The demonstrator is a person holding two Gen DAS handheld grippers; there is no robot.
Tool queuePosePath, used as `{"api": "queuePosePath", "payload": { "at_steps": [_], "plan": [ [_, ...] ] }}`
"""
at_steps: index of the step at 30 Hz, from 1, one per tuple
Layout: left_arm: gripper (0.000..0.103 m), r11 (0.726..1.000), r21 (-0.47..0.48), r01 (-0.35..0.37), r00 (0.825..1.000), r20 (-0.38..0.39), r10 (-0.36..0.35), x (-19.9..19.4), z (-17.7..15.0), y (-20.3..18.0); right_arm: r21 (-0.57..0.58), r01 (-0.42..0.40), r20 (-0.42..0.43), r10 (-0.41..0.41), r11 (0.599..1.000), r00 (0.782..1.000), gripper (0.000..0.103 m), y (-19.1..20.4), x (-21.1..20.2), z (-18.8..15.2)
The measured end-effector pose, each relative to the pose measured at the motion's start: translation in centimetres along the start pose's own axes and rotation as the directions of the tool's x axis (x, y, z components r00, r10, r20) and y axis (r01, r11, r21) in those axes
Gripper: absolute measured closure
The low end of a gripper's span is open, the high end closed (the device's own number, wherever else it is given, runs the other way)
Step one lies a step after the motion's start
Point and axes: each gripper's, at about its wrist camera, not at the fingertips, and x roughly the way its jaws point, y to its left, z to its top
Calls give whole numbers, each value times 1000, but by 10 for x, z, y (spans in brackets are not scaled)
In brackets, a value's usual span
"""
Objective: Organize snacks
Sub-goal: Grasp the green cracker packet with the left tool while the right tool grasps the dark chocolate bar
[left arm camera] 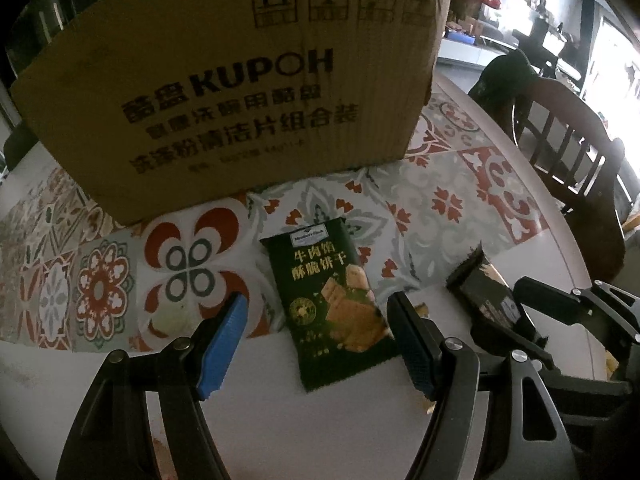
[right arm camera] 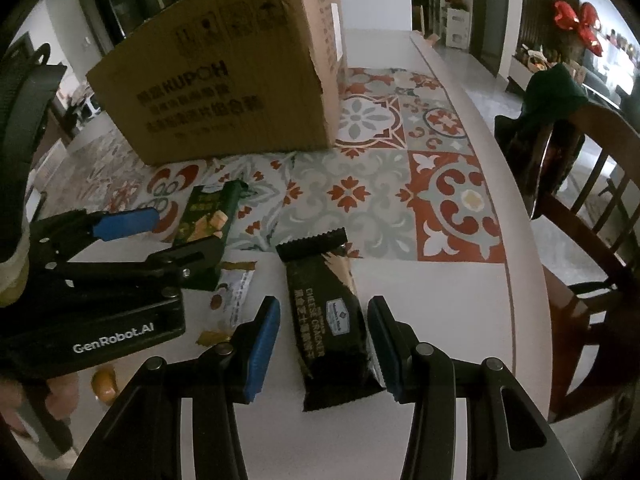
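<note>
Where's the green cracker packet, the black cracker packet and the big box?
green cracker packet (left arm camera: 326,304), left wrist view, middle of front.
black cracker packet (right arm camera: 328,320), right wrist view, middle of wrapper.
cardboard box (left arm camera: 224,92), left wrist view, printed side.

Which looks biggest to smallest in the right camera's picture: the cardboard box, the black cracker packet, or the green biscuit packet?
1. Cardboard box, clearly largest.
2. Black cracker packet.
3. Green biscuit packet.
The green one is farther off and partly hidden by the left gripper, so their true sizes may match.

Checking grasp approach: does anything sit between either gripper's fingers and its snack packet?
Nothing visible does. The left gripper straddles the green cracker packet, and the right gripper straddles the black cheese cracker packet, both lying flat.
</note>
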Motion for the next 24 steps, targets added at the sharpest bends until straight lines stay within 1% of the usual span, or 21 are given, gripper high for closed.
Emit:
{"api": "queuePosePath", "payload": {
  "at_steps": [7,8,9,12,13,16,20,24],
  "plan": [
    [32,1000,-10,-2,1000,-12,2,11,6,-1,-9,2,10,-2,1000,1000,57,2,3,5],
    [36,1000,-15,-1,1000,-13,0,12,6,-1,-10,1,12,-1,1000,1000,62,2,4,5],
    [37,1000,-20,7,1000,-14,-8,13,6,-1,-10,1,13,-1,1000,1000,67,2,4,6],
    [46,1000,-26,16,1000,-7,-16,13,6,-1,-2,-6,17,6,1000,1000,69,0,5,7],
    [51,1000,-25,18,1000,-5,-18,13,5,0,3,-8,20,8,1000,1000,69,0,5,8],
    [55,1000,-18,22,1000,0,-22,9,3,1,18,-18,24,18,1000,1000,69,-2,5,9],
    [56,1000,-11,21,1000,2,-21,9,4,-1,34,-34,35,33,999,999,69,-2,3,11],
    [56,1000,-9,9,1000,27,-8,-1,1,1,38,-38,49,36,999,998,69,-1,-1,14]
  ]
}}
